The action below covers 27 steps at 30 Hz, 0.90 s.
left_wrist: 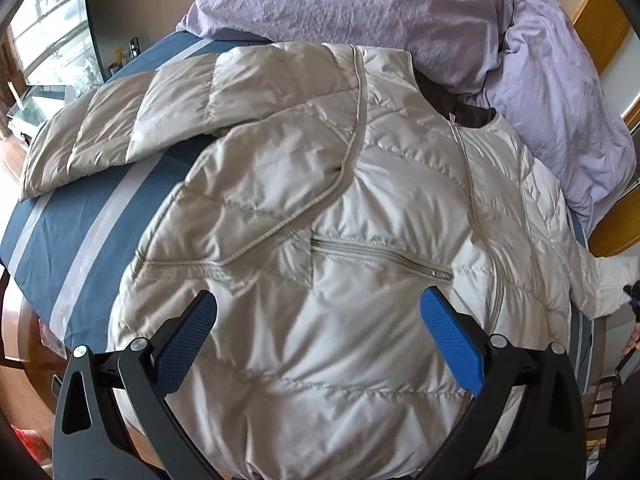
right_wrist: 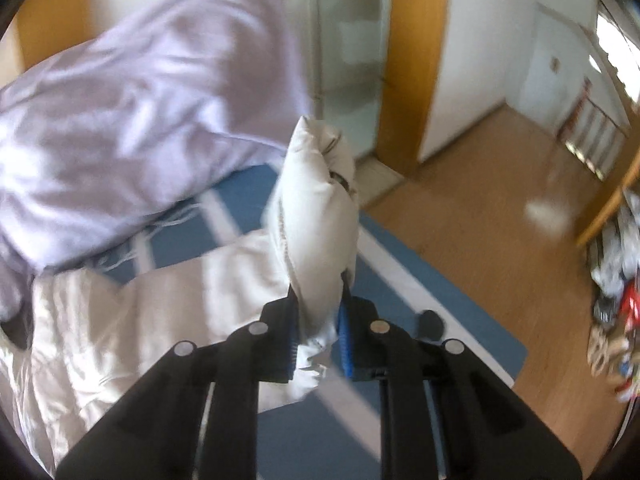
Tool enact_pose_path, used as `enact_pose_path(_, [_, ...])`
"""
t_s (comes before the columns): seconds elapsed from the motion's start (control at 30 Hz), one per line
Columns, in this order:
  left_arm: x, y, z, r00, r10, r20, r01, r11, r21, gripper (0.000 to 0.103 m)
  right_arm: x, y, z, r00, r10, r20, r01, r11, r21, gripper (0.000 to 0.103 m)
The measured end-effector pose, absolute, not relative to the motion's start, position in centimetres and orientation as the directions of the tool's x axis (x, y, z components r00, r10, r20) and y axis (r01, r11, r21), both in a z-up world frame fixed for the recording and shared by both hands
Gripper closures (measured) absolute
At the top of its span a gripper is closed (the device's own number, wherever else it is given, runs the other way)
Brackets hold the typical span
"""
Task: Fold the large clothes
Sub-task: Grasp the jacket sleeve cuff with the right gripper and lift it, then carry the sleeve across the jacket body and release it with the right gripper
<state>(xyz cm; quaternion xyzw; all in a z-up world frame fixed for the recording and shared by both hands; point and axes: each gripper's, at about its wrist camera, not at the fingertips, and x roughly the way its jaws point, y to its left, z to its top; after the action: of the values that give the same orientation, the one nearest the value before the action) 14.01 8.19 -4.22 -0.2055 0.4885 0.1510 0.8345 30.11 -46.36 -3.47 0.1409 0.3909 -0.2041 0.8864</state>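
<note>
The cream quilted jacket [left_wrist: 320,208] is lying spread across the blue striped bed [left_wrist: 80,216], the left gripper [left_wrist: 318,322] hovering wide open above its hem while the right gripper [right_wrist: 318,332] is pinching its sleeve cuff [right_wrist: 316,208] tight.

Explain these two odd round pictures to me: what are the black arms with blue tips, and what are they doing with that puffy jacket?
There is no robot: a person holds a two-finger clamp in each hand, and each clamp carries a wide-angle camera looking along its fingers. One picture comes from each. The left gripper is open, its blue pads hovering above a cream quilted jacket spread on a bed with a blue striped sheet. One sleeve lies stretched out sideways. Lilac bedding is piled behind. The right gripper is shut on the jacket's other sleeve end, which stands up between its pads. That picture is blurred.
</note>
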Motion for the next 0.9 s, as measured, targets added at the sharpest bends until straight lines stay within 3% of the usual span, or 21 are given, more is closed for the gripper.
enact_pose_path(0.4, [13.6,11.5,-3.6,0.509,0.052,-0.859,-0.434,0.877,-0.204,0.001,33.6,-27.4,-3.4,0.629,0.012,-0.777,0.113,0.988,0.107,0.087])
enact_pose_path(0.9, [12.0,15.0,-3.4,0.513,0.073,-0.855,-0.464,0.862,-0.205,0.001,32.1,-11.7,-6.9,0.523,0.195,-0.83,-0.113,0.981,0.159,0.086])
